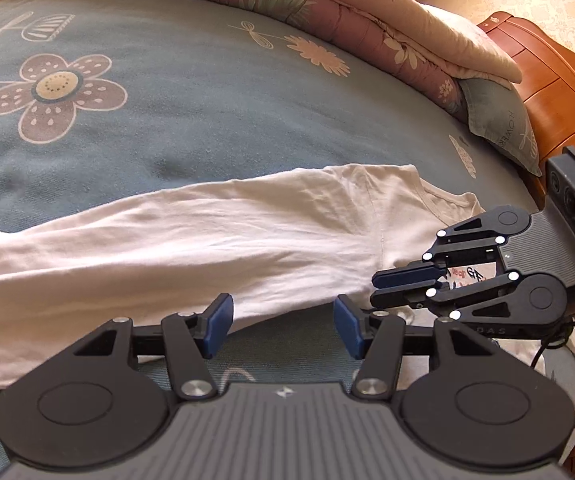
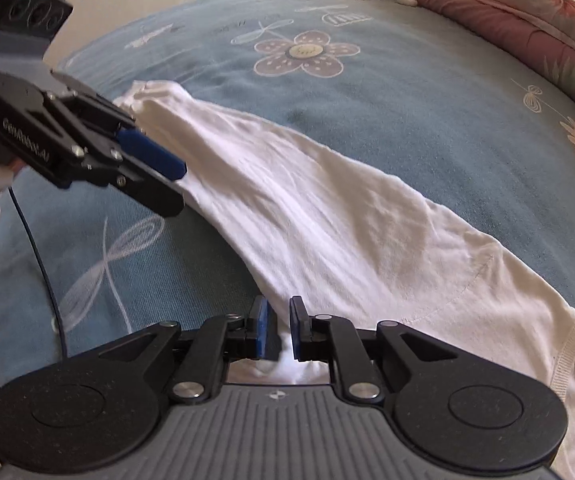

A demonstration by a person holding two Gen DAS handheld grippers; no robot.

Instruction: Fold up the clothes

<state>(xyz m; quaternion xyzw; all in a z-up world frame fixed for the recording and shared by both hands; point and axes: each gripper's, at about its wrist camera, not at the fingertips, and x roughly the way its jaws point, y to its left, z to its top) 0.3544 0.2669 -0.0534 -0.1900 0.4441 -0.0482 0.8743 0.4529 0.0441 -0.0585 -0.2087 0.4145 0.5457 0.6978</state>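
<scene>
The white shirt is lying across the frame's centre on the bed, apparently folded lengthwise once; further folds are remaining. The right claw is pinching its edge; the left claw is gaping, empty.

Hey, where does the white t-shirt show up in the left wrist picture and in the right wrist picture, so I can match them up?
Left wrist view: the white t-shirt stretches across the middle, from the left edge to the right claw at the right.
Right wrist view: it runs diagonally from the upper left, near the left claw, down to the lower right corner.
Shared landmark: the big pink flower printed on the blue bedsheet, lying beyond the shirt in both.
</scene>
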